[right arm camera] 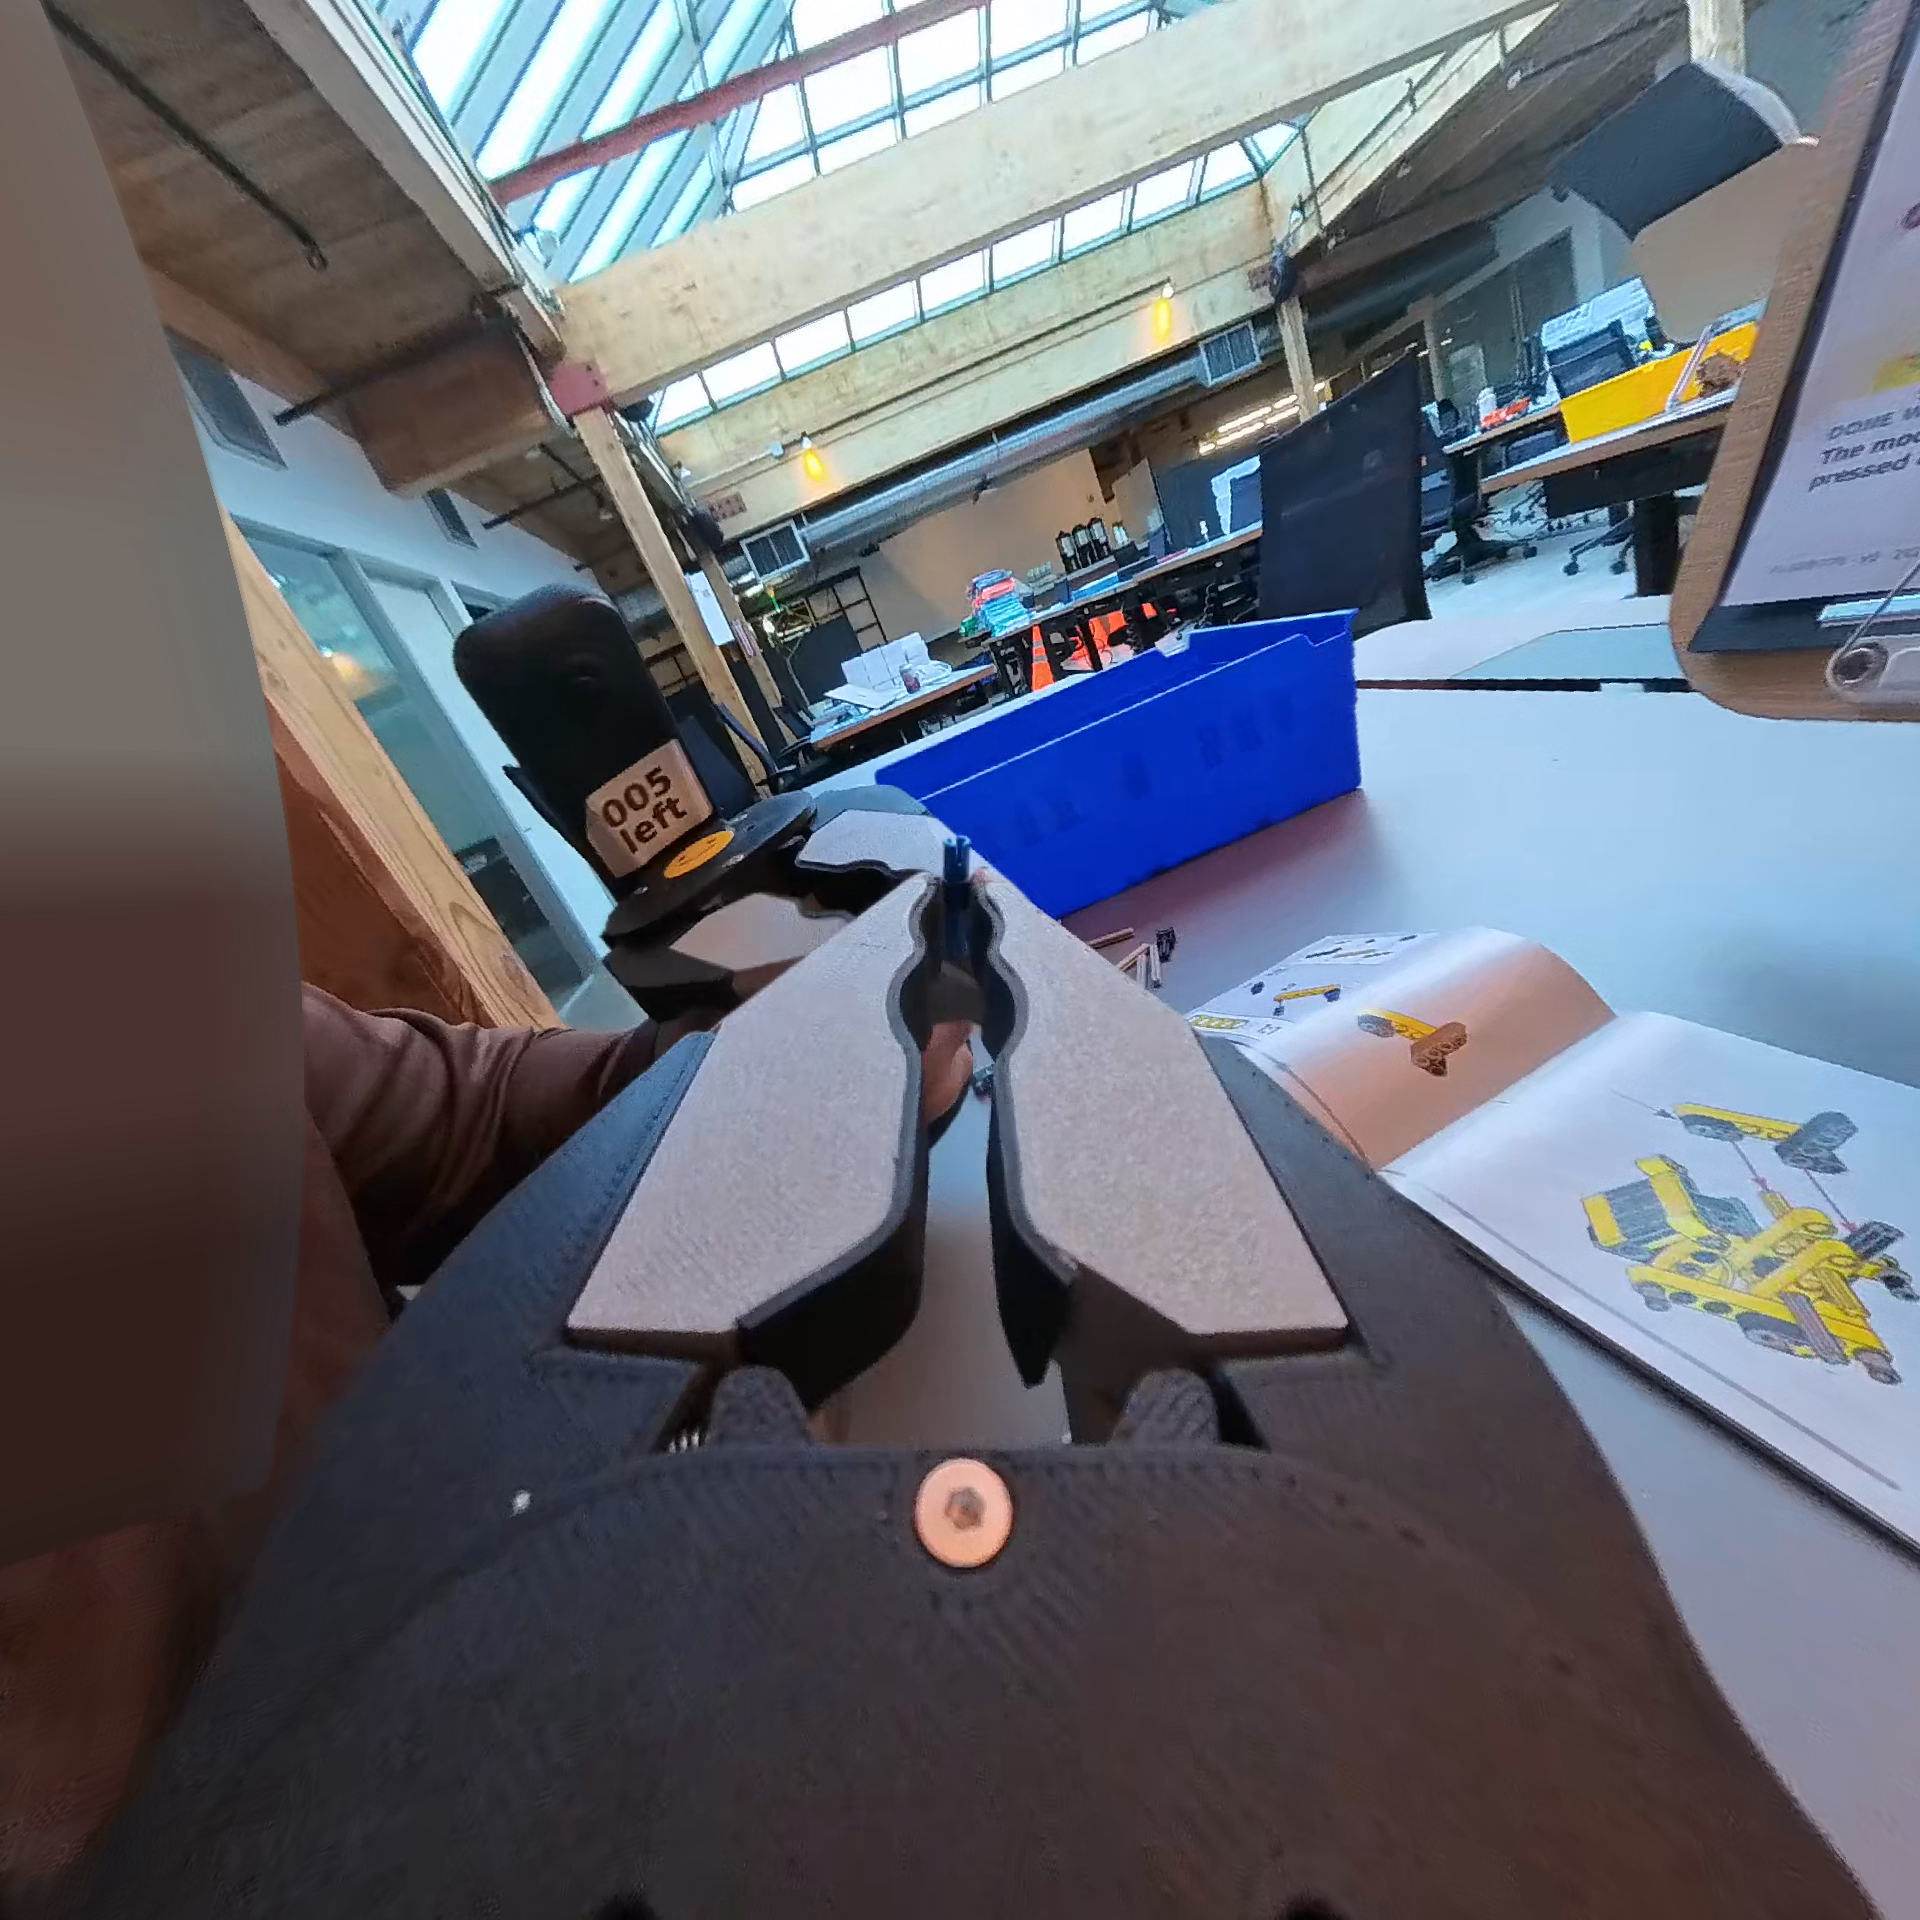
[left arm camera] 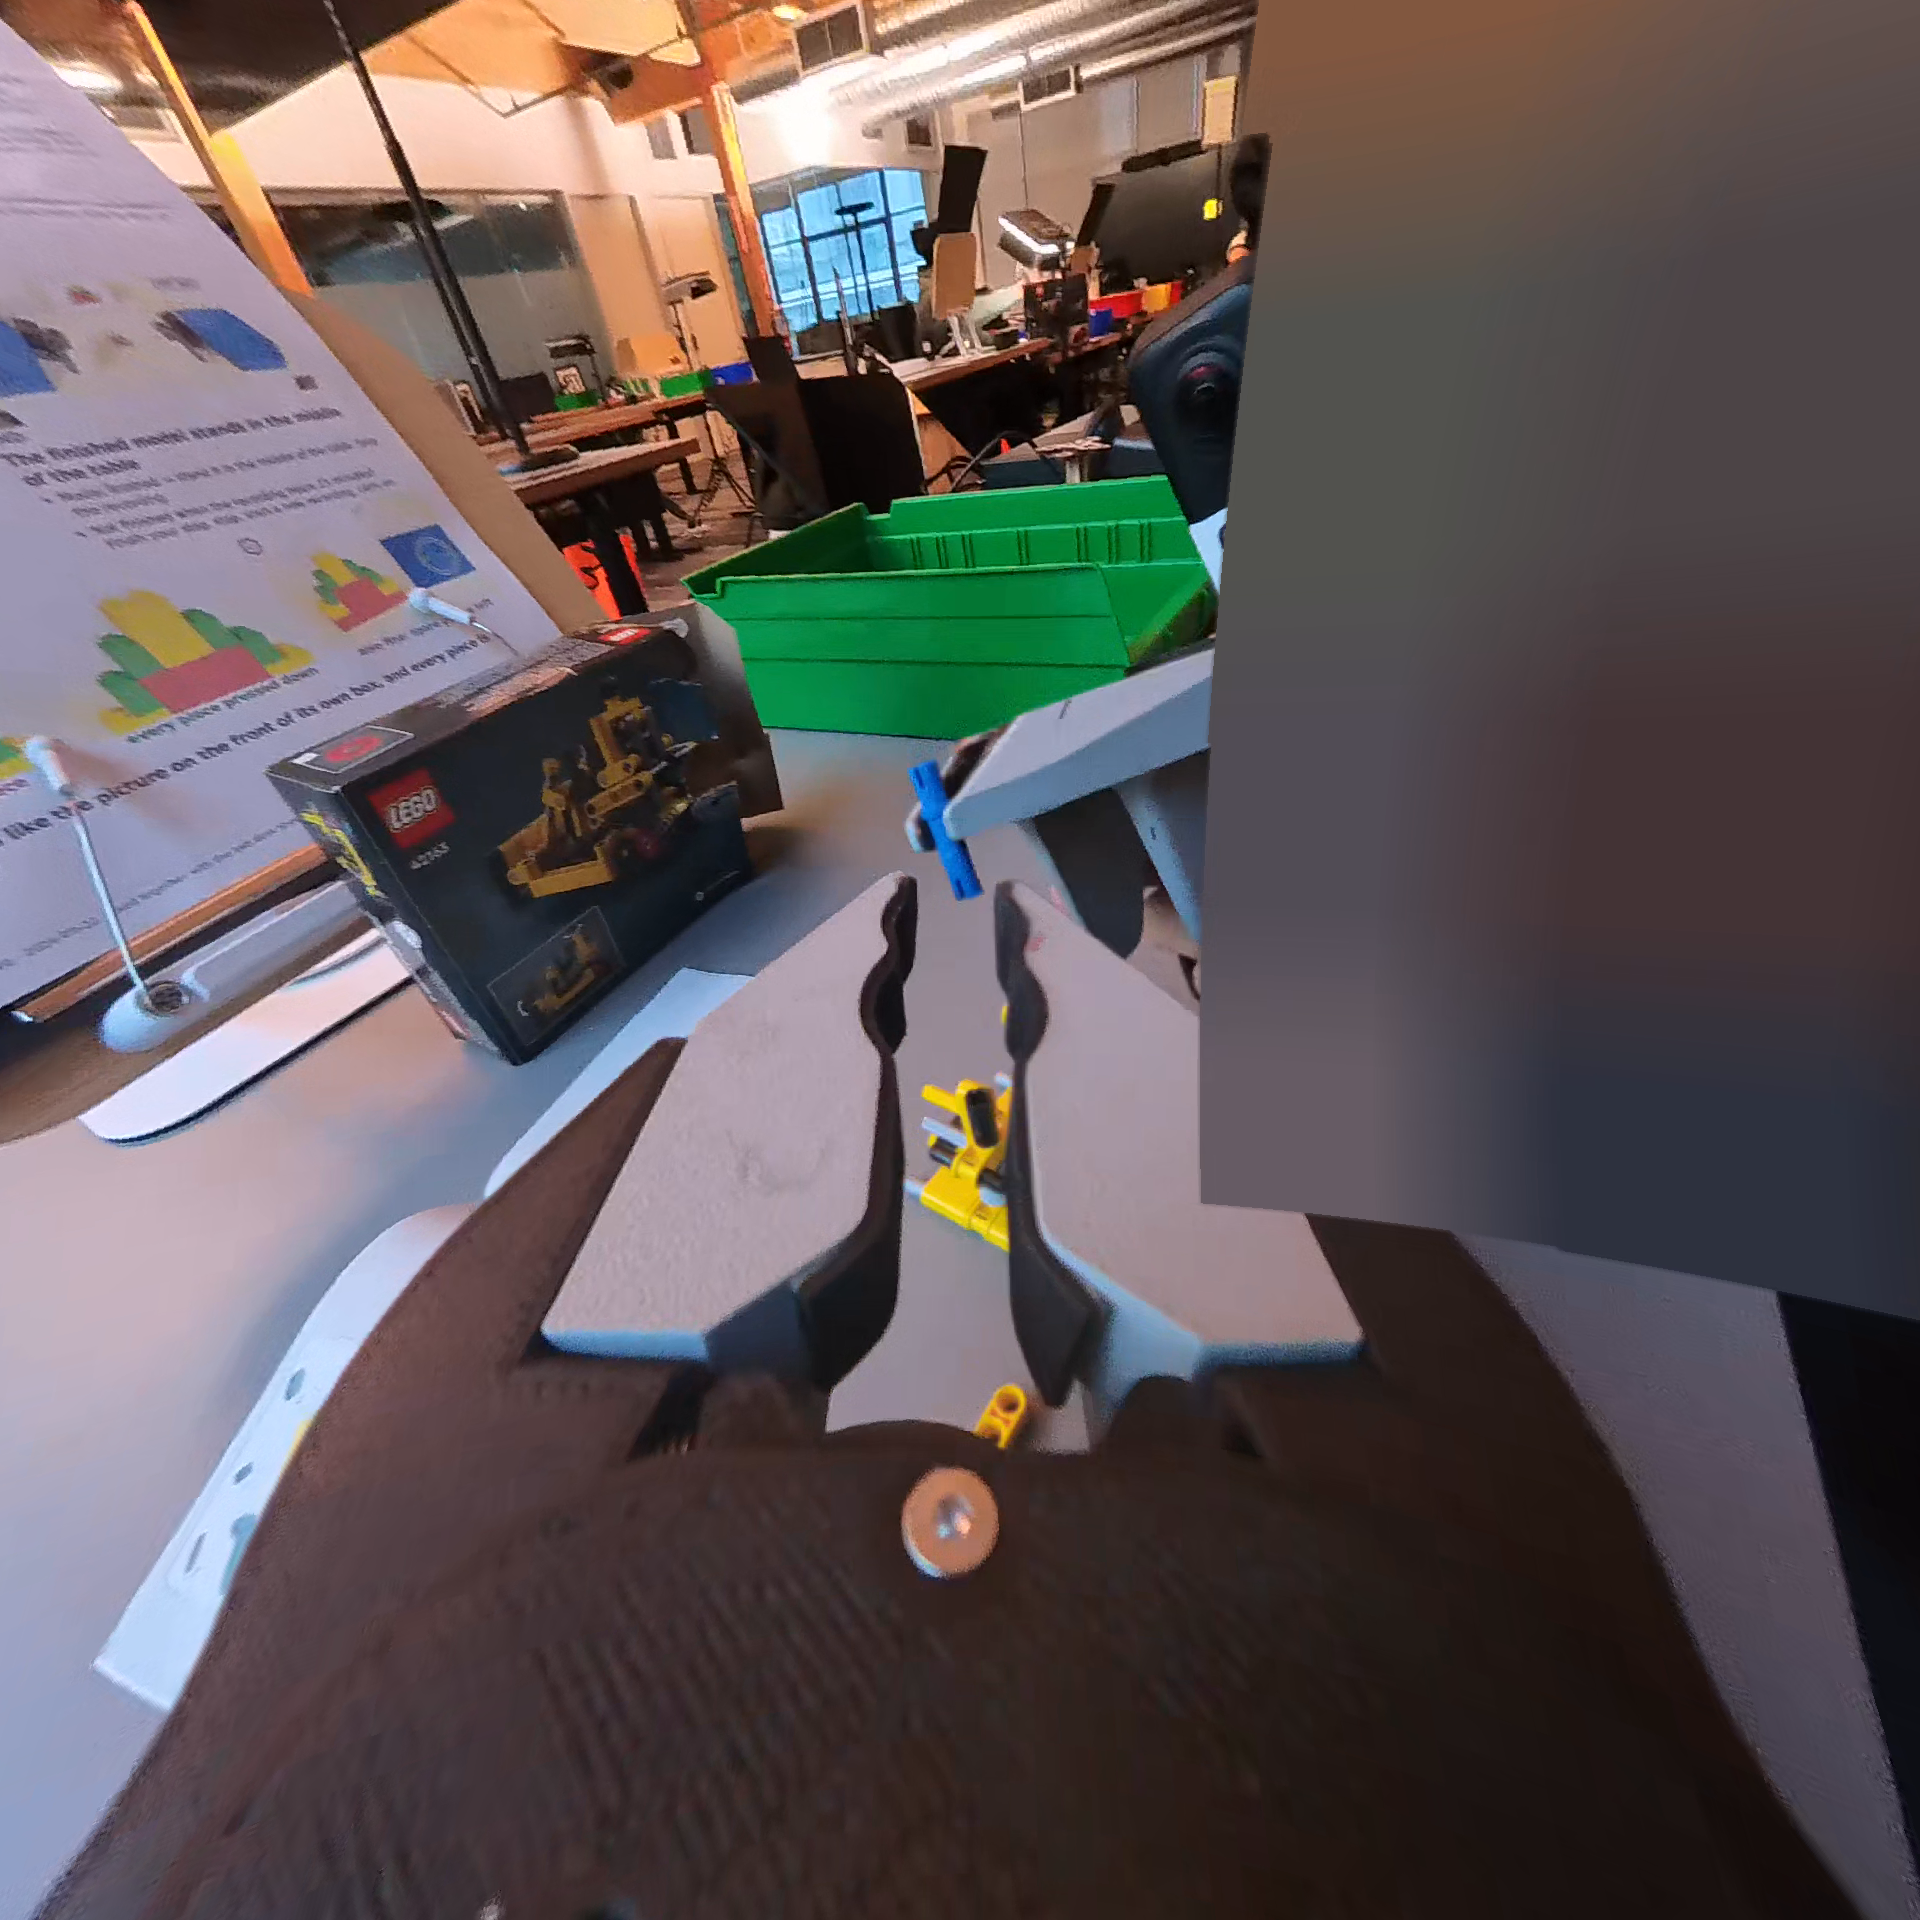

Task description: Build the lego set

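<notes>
Blue plastic axle pin (right arm camera: pixel 954 914) sits clamped at my right gripper (right arm camera: pixel 951 894) tips, near my empty, slightly parted left gripper (left arm camera: pixel 954 896); thin grip, so it may twist loose.

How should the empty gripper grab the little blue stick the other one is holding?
The long, thin blue plastic pin hangs from the right gripper, its lower end free. The left gripper, open just below, should probably rise from underneath and pinch that lower end across its narrow sides.
</notes>
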Motion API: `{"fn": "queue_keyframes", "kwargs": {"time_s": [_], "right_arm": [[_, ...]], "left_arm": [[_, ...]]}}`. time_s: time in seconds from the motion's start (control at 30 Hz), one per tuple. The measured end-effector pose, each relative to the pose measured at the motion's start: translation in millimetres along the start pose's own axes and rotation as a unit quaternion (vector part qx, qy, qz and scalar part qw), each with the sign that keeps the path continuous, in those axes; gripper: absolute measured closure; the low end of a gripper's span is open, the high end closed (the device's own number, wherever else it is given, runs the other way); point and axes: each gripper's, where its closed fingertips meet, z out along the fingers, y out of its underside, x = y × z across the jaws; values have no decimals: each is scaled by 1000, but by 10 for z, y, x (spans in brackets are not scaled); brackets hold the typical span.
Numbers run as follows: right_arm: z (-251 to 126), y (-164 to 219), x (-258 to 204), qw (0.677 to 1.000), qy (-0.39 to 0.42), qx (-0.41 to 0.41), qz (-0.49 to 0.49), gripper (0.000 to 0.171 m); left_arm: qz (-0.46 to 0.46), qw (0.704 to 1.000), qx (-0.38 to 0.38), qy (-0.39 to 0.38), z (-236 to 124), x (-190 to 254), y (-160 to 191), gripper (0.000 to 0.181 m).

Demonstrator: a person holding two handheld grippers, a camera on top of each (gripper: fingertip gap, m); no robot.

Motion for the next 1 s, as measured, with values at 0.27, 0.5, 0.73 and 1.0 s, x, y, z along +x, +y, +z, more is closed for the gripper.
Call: {"fn": "queue_keyframes", "kwargs": {"time_s": [0.27,0.5,0.73,1.0], "right_arm": [[-29,126,20,993,29,-68,-88,171],[-100,331,76,966,40,-178,-181,169],[-221,522,80,930,14,-275,-242,169],[-235,575,69,913,1,-310,-265,171]], "left_arm": [[10,999,-30,27,-29,37,103,180],[42,994,-93,48,-3,104,330,180],[72,987,-127,71,36,231,467,180],[42,986,-129,94,42,268,511,180]]}}
